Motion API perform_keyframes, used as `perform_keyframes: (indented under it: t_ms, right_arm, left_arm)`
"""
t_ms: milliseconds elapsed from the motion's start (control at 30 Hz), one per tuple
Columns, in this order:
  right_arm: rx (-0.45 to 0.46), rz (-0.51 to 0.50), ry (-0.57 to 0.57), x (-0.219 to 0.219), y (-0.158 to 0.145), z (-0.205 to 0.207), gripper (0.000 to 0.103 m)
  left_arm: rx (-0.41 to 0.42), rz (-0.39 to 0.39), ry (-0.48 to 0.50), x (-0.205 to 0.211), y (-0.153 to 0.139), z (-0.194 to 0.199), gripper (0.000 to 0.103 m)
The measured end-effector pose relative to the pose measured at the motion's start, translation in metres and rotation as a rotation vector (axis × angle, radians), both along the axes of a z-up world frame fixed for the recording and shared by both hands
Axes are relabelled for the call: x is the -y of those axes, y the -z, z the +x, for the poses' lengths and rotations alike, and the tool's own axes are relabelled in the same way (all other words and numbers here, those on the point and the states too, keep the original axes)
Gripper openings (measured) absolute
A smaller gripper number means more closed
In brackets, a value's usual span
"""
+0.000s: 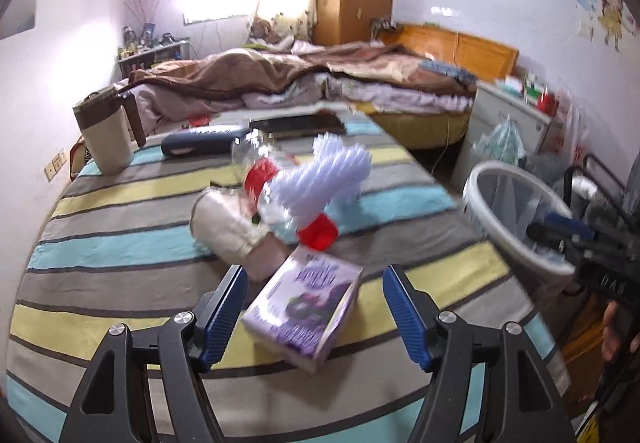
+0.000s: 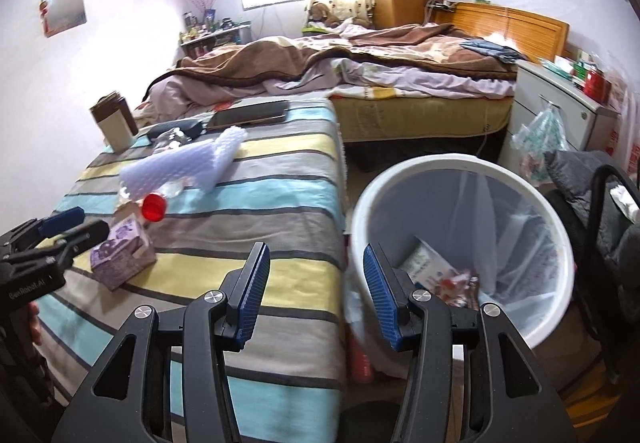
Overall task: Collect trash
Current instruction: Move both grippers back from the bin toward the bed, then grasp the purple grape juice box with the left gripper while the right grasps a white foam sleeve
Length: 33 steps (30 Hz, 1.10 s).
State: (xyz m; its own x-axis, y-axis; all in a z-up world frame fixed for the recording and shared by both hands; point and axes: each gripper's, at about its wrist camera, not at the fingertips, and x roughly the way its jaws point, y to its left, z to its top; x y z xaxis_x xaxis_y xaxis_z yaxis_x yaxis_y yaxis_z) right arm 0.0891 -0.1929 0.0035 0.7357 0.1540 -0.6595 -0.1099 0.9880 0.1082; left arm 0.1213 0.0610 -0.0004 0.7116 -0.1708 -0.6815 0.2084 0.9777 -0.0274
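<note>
On the striped table (image 1: 120,243), the left tool (image 1: 310,317) is hovering open astride the purple carton (image 1: 304,313), needing closure, while the right tool (image 2: 316,295), open and empty, is waiting near the bin (image 2: 460,171).

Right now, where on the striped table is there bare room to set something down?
Free: the near cloth between the purple box and the bin, and the far right edge past the bubble wrap. Crowded: the middle, with wrap and bottle, and the far left by the mug and tablet.
</note>
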Motion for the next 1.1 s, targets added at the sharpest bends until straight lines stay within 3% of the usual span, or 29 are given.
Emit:
perform_keyframes:
  t_ms: [133,333,467,633,700,967,1100]
  right_arm:
    - [0.0,-0.008,-0.028,-0.015,0.0,0.003,0.051]
    - [-0.003,-0.022,-0.054,-0.027,-0.001,0.005,0.051]
    - [-0.007,-0.025,-0.053,-0.031,-0.001,0.008,0.051]
    - [-0.018,-0.02,-0.05,-0.036,0.0,0.01,0.051]
    - [-0.019,-0.029,-0.056,-0.038,0.0,0.011,0.051]
    - [-0.024,-0.015,-0.081,-0.05,0.0,0.018,0.051]
    - [-0.022,-0.013,-0.106,-0.063,-0.003,0.021,0.051]
  left_arm:
    - [-0.016,0.037,0.0,-0.006,0.01,0.002,0.07]
    - [-0.073,-0.024,0.015,-0.017,0.022,0.014,0.07]
    - [-0.081,0.023,0.054,-0.007,0.027,0.017,0.07]
    - [-0.101,0.027,0.087,0.002,0.032,0.027,0.07]
    - [-0.121,0.03,0.073,0.001,0.036,0.03,0.07]
    - [-0.114,-0.078,-0.001,-0.03,0.035,0.026,0.065]
    - [-0.094,-0.085,-0.03,-0.04,0.03,0.019,0.065]
